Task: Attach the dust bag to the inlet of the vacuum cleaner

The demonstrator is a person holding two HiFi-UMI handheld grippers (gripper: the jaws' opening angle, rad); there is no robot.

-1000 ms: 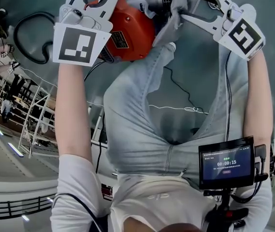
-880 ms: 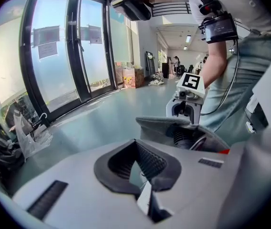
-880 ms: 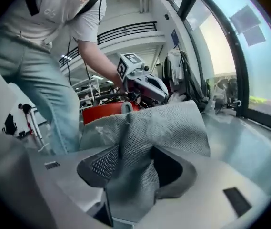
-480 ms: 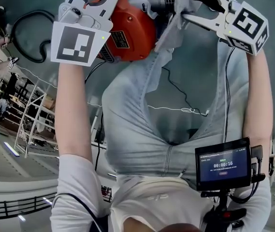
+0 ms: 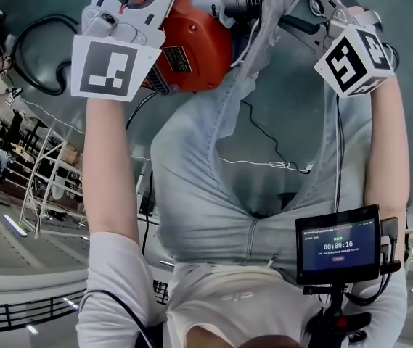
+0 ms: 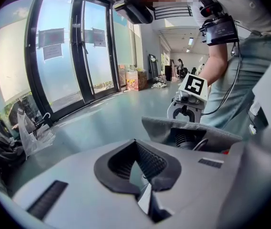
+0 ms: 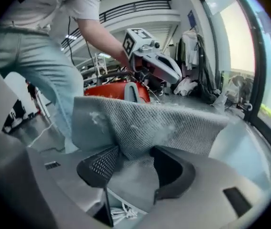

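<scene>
In the last second the right gripper point(image 7: 135, 163) had rolled over, so its marker cube point(image 5: 353, 60) stood on a corner in the head view. The dust bag point(image 7: 145, 123), which had hung folded over the fingers, was now stretched flat and wide. The right fingers held a bunch of this grey cloth between them.

The left gripper point(image 6: 136, 162) had hardly moved. Its fingers were almost together, with nothing between them.

At 12 o'clock in the head view, the bag's mouth lay over the black ribbed inlet point(image 6: 186, 138) of the orange vacuum cleaner point(image 5: 199, 42). It probably was not yet seated all around.

The screen point(image 5: 339, 243) read 00:00:16, after 00:00:15 before. The vacuum's black label point(image 5: 177, 58) was too small to read.
</scene>
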